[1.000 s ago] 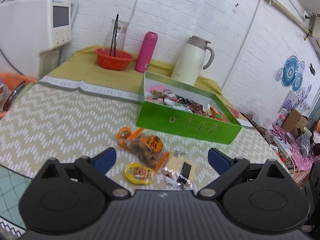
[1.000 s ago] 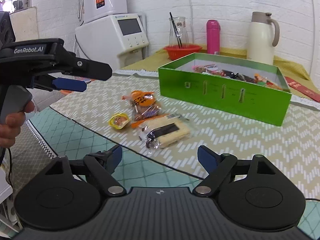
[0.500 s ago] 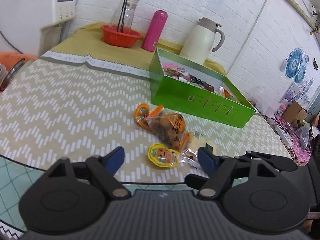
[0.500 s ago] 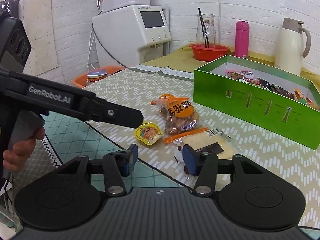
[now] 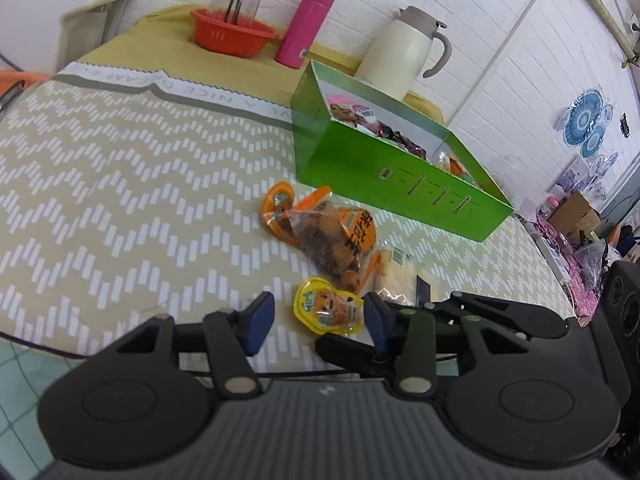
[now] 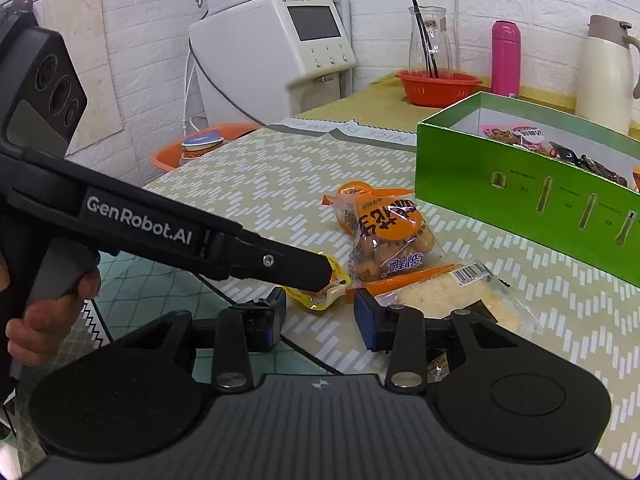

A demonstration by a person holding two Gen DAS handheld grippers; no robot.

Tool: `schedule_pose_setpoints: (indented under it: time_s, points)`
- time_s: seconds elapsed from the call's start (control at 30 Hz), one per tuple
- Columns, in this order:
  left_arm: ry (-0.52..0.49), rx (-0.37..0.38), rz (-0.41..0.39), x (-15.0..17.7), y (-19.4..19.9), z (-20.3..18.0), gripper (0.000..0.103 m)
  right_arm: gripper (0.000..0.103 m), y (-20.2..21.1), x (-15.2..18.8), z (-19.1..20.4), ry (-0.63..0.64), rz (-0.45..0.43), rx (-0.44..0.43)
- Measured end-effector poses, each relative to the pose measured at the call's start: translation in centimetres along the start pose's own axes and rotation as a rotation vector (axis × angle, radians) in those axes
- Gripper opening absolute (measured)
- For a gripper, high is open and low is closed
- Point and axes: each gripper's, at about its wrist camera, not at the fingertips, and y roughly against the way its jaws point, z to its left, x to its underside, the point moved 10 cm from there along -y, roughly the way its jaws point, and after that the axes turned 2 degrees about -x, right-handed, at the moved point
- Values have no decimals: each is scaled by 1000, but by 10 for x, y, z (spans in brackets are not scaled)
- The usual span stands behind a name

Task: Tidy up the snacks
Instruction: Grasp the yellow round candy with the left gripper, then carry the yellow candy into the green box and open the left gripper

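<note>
A small yellow jelly cup [image 5: 328, 307] lies near the table's front edge, between the blue pads of my open left gripper [image 5: 318, 322]; it also shows in the right wrist view [image 6: 320, 290]. Behind it lie an orange-labelled snack bag [image 5: 336, 236], an orange jelly cup [image 5: 276, 208] and a clear pale cracker pack [image 6: 452, 294]. My right gripper [image 6: 320, 318] is open, partly closed in, just in front of the yellow cup and cracker pack. The green box [image 5: 384, 168] holds several snacks.
An orange bowl [image 5: 232, 34], pink bottle [image 5: 304, 26] and white jug [image 5: 400, 54] stand at the back by the wall. A white appliance [image 6: 276, 52] and an orange basket [image 6: 192, 150] stand to the left. Clutter lies off the table's right side.
Both grippers have moved in toward the yellow jelly cup and narrowed their jaws. The left gripper now straddles the cup, and the right one sits close beside it.
</note>
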Motion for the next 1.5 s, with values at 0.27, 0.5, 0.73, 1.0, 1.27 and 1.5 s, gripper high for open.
schedule_pose_setpoints:
  time_s: [0.27, 0.5, 0.73, 1.0, 1.27, 1.5]
  points:
    - [-28, 11, 7, 7, 4, -12, 21, 54, 4, 1, 4, 32, -8, -5]
    - [-55, 36, -30, 0, 19, -33, 21, 52, 28, -6, 1, 32, -61, 0]
    - [-116, 62, -85, -31, 21, -67, 21, 52, 56, -30, -20, 36, -149, 43]
    - [-141, 115, -110, -71, -3, -103, 21, 51, 74, -56, -65, 0, -231, 109]
    - [-164, 158, -91, -105, -49, -134, 21, 51, 76, -71, -120, -36, -266, 185]
    - [-132, 181, -43, -124, -99, -142, 21, 51, 64, -72, -164, -91, -259, 219]
